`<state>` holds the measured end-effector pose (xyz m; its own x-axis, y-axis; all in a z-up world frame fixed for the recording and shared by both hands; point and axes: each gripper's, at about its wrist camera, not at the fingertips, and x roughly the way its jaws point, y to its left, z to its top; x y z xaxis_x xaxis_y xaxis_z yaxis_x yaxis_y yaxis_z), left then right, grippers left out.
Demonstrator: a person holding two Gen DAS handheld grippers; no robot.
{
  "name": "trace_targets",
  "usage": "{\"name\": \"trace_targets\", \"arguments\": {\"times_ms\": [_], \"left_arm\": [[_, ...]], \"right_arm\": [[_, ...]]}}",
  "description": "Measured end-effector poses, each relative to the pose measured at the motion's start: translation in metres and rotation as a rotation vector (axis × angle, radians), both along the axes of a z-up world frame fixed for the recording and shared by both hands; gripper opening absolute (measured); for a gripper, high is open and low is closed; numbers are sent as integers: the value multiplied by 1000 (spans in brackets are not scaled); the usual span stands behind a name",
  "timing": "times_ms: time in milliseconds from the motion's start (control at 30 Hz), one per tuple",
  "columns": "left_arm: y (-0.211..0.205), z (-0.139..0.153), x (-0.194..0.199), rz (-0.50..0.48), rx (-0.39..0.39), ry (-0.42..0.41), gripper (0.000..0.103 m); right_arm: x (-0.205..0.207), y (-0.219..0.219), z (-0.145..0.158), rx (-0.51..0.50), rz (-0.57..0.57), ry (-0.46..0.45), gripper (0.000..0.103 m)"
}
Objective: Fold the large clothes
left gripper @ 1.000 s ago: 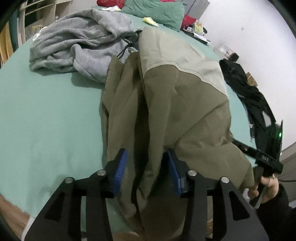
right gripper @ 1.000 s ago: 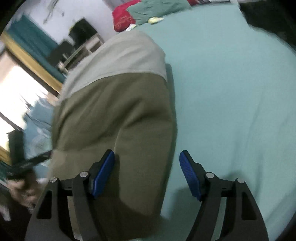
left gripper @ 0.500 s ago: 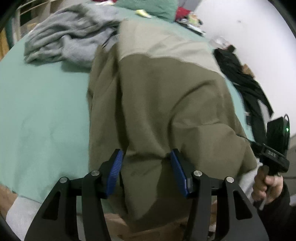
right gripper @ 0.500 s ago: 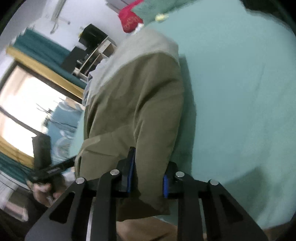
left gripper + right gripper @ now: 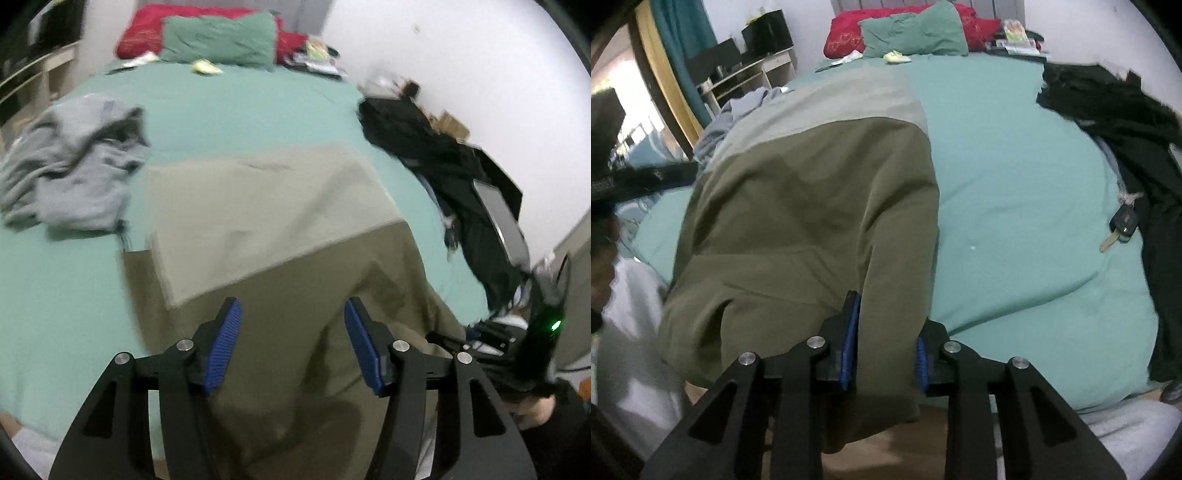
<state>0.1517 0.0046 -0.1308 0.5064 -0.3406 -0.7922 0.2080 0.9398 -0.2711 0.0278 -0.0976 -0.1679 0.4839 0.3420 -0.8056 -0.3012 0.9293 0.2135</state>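
The bed (image 5: 258, 107), dressed in a mint-green sheet, fills both views, and spread across its near half lies the olive jacket (image 5: 303, 280) with its pale beige upper panel, the lower hem hanging over the bed's near edge. A black garment (image 5: 1115, 110) is heaped along the right side of the bed, and a crumpled grey hoodie (image 5: 70, 173) sits on the left, just beside the jacket. At the head, a green pillow (image 5: 221, 40) leans on a red one (image 5: 144, 26). The right hand-held gripper (image 5: 884, 350) is pinching a thick fold at the jacket's lower right edge, blue pads pressed into the cloth on both sides, and its jaws have just eased a little wider around that fold. The left hand-held gripper (image 5: 293, 347) stands spread over the olive cloth, jaws just been opening, pads clear of the fabric below them. A car key (image 5: 1121, 227) rests on the sheet beside the black garment.
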Motion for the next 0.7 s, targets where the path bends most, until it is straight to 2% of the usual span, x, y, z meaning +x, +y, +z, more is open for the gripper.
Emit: {"name": "trace_targets", "arguments": {"times_ms": [33, 100, 133, 167, 267, 367, 433, 500, 567, 633, 700], "left_arm": [[-7, -8, 7, -11, 23, 23, 61], [-14, -29, 18, -3, 100, 46, 61], [-14, -35, 20, -7, 99, 52, 62], [-10, -43, 24, -10, 76, 66, 62], [-3, -45, 26, -1, 57, 79, 63], [13, -25, 18, 41, 32, 36, 63], [32, -9, 5, 88, 3, -10, 63], [63, -4, -4, 184, -34, -11, 68], [89, -13, -9, 251, -67, 7, 76], [111, -32, -10, 320, -90, 66, 79], [130, -59, -15, 382, -193, 125, 82]], "right_arm": [[3, -8, 1, 42, -4, 23, 30], [5, -24, 4, 93, -10, 52, 47], [9, -26, 11, 84, -18, 25, 57], [11, -28, 20, 74, -22, -24, 63], [20, -41, 42, 113, -14, -82, 66], [44, -39, 43, 132, 3, -94, 66], [60, -37, 38, 162, 12, -94, 66], [70, -33, 33, 202, 19, -88, 66], [81, -19, 27, 208, 19, -86, 66], [87, -16, 20, 215, 29, -76, 66], [89, -8, 11, 201, 38, -53, 67]]}}
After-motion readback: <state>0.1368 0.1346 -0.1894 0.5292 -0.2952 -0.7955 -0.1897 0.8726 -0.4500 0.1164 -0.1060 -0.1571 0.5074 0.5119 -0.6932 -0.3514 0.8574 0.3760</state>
